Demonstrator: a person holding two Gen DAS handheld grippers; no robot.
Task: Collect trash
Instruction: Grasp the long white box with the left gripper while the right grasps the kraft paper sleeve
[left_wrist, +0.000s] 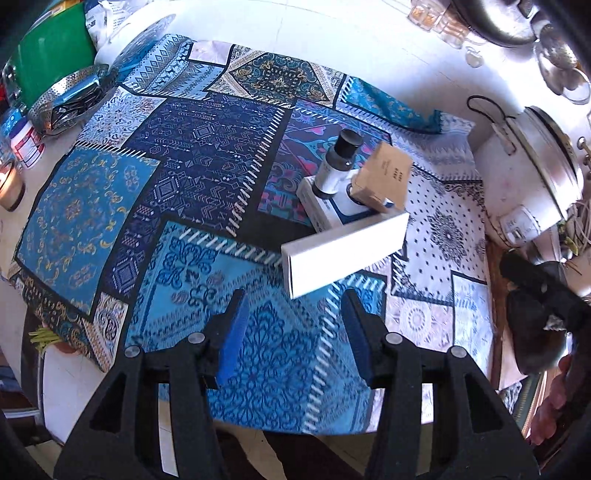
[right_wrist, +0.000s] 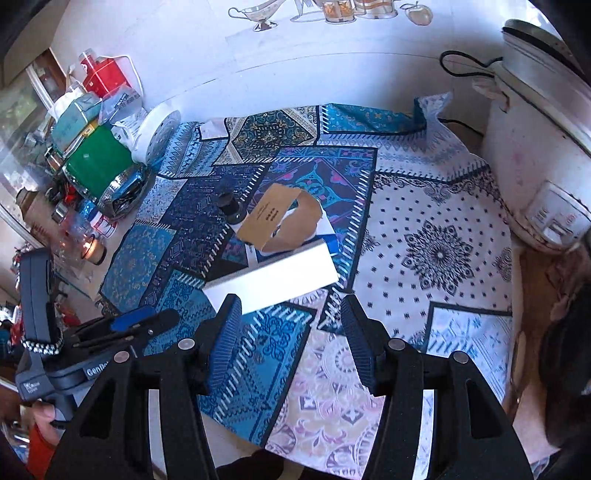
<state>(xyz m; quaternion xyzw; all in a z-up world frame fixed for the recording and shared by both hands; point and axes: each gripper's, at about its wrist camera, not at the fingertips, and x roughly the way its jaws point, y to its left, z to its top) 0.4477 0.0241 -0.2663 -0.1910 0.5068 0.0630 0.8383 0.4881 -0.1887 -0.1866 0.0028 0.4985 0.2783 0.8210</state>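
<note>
Both grippers are hovering empty over a patchwork cloth (left_wrist: 110, 206), the left gripper (left_wrist: 291, 332) and right gripper (right_wrist: 290, 334) each with jaws spread wide. Just ahead, the trash is sitting in a small heap mid-table: a long white box (left_wrist: 343, 251) nearest the fingers, a torn brown carton (left_wrist: 384, 177) and a dark-capped bottle (left_wrist: 338, 162) leaning on a blue-and-white box (left_wrist: 332, 212) behind it. The pickup appears not yet begun; the next move likely calls for closing on the white box across its narrow width.
</note>
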